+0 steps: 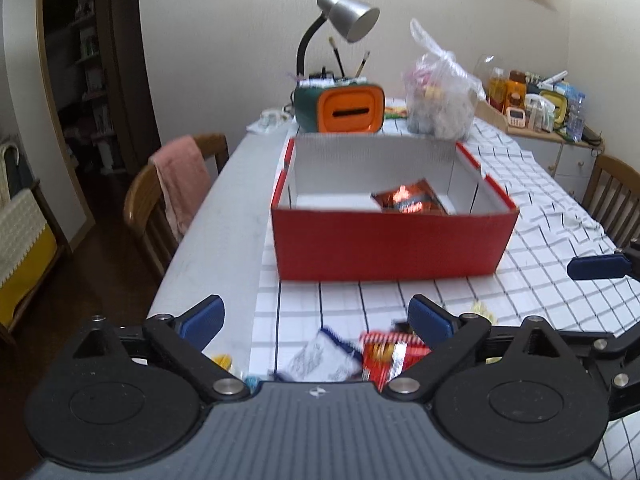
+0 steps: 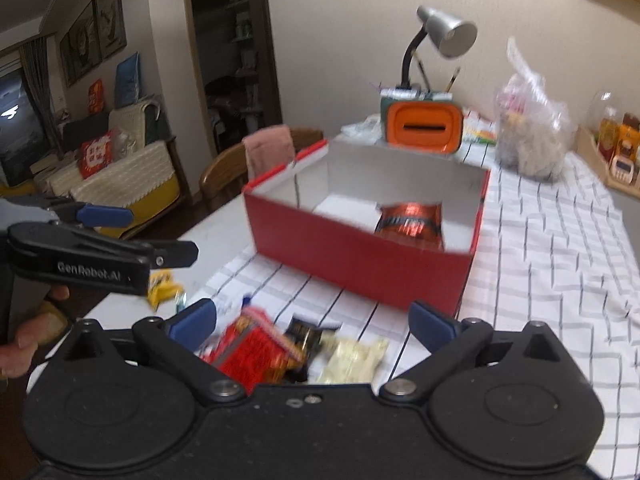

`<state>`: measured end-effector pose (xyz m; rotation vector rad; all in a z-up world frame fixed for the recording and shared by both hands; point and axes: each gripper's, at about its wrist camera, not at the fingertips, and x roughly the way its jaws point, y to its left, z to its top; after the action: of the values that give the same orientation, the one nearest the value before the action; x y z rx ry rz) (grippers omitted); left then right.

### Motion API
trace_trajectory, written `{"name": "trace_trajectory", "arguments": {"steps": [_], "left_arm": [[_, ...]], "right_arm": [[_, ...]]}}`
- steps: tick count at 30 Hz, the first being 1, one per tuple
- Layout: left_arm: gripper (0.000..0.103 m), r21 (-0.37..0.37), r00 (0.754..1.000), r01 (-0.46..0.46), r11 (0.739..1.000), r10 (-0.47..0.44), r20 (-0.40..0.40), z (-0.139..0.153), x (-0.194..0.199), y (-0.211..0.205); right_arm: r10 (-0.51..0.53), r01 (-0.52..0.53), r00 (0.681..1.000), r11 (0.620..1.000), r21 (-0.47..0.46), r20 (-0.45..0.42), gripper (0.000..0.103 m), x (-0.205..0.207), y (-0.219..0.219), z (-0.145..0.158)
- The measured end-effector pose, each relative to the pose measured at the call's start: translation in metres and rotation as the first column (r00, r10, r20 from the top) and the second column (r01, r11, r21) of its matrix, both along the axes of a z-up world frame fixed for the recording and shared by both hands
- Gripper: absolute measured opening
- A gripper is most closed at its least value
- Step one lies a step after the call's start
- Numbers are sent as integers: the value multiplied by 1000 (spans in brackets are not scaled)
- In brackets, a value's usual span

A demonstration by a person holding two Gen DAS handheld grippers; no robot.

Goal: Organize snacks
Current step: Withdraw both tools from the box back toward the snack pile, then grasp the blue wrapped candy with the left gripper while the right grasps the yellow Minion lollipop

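The snacks I'm sorting sit in two places. One shiny red-orange packet (image 1: 408, 200) already lies flat on the floor of the red box (image 1: 392, 246), toward its right wall, with most of the white interior still bare. In the left wrist view the box is at twelve o'clock from my left gripper (image 1: 316, 318). I judge it sits open-topped in the middle of the checked cloth (image 1: 560, 216) so that either hand can drop things in from the near side.

The rest of the snacks wait in a loose pile at the near edge of the table. Below the right gripper (image 2: 312, 322) I see a red packet (image 2: 252, 354), a dark wrapper (image 2: 304, 334) and a pale cream packet (image 2: 356, 358), overlapping one another. A white-and-blue packet (image 1: 320, 356) lies under the left gripper, and a yellow sweet (image 2: 162, 288) sits off at nine o'clock in the right wrist view. All are crinkly foil or film, blurred here, so I can't read the labels.

Both pairs of tongs stand wide apart with nothing between the pads, which reads to me as ready for the next pick.

Beyond the box, at twelve o'clock, stand an orange-faced holder (image 1: 348, 110) and a desk lamp (image 1: 344, 16), with a knotted plastic bag (image 1: 440, 100) at one o'clock.
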<state>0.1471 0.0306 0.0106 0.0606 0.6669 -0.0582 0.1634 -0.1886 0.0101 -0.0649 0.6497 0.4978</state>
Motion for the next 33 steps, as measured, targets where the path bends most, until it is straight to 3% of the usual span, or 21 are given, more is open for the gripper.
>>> {"name": "trace_trajectory", "arguments": {"steps": [13, 21, 33], "left_arm": [[99, 3, 978, -148, 989, 147, -146, -51, 15, 43], [99, 3, 932, -257, 966, 249, -262, -78, 34, 57], [98, 12, 906, -321, 947, 310, -286, -88, 48, 62]], "right_arm": [[65, -77, 989, 993, -91, -132, 103, -15, 4, -52], [81, -109, 976, 985, -134, -204, 101, -14, 12, -79], [71, -115, 967, 979, -170, -243, 85, -9, 19, -91]]}}
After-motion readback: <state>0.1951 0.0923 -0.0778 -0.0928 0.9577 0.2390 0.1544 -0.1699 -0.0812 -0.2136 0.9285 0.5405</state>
